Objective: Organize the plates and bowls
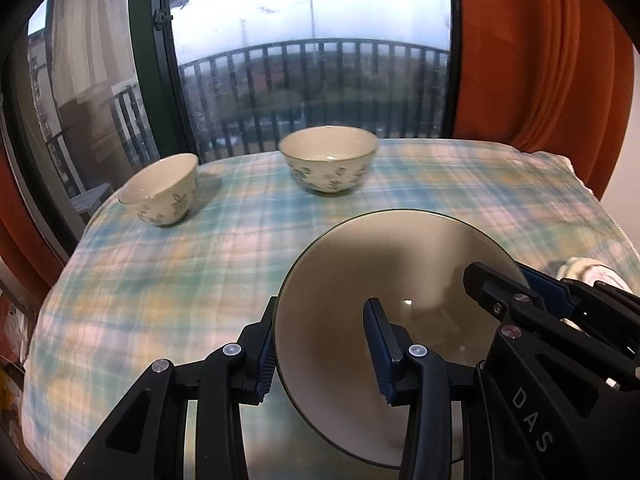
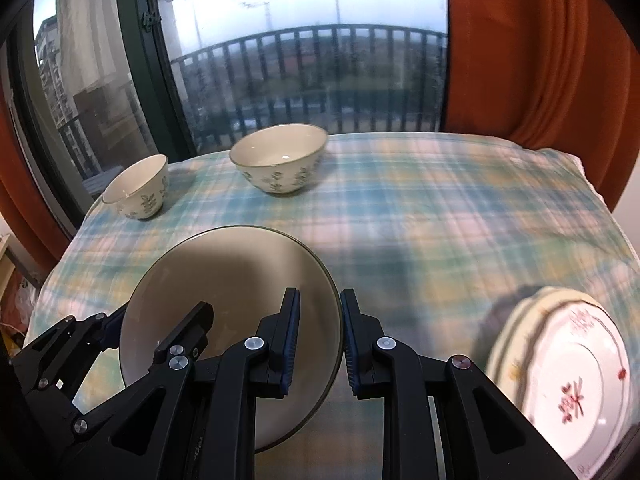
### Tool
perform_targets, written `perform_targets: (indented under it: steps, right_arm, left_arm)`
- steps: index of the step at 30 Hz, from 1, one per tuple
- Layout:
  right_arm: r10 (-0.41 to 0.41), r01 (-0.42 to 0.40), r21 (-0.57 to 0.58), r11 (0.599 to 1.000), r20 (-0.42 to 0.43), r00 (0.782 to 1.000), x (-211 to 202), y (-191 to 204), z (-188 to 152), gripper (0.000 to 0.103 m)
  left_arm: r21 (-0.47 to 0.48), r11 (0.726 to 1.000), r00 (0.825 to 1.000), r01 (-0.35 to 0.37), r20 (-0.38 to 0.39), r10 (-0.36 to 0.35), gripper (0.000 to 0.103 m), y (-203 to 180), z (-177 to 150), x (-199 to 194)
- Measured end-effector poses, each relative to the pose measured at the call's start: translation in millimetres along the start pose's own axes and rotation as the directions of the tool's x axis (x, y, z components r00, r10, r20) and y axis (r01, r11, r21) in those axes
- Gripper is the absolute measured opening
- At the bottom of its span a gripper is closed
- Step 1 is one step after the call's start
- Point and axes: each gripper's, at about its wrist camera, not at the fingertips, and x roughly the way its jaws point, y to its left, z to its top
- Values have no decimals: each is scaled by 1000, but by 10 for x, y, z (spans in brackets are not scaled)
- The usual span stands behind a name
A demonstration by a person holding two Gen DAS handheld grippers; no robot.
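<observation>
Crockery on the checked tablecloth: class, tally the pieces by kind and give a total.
Bowls: 2, a smaller bowl and a larger bowl.
Plates: at least 3, a plain plate and a floral plate stacked on another plate.
Total: at least 5.
</observation>
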Motion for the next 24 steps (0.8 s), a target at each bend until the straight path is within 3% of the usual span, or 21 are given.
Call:
perform_targets:
  steps: [15, 24]
  right_arm:
    - [-3, 3, 9, 1000, 28, 1000, -497, -377, -464, 24]
    - [-2, 2, 15, 1000, -3, 1000, -476, -478, -665, 24]
  left_arm:
    - [9, 1000, 1000, 18, 0, -18, 41, -415, -384, -338]
    - [6, 1000, 1000, 9, -26, -9, 41, -506, -566, -305]
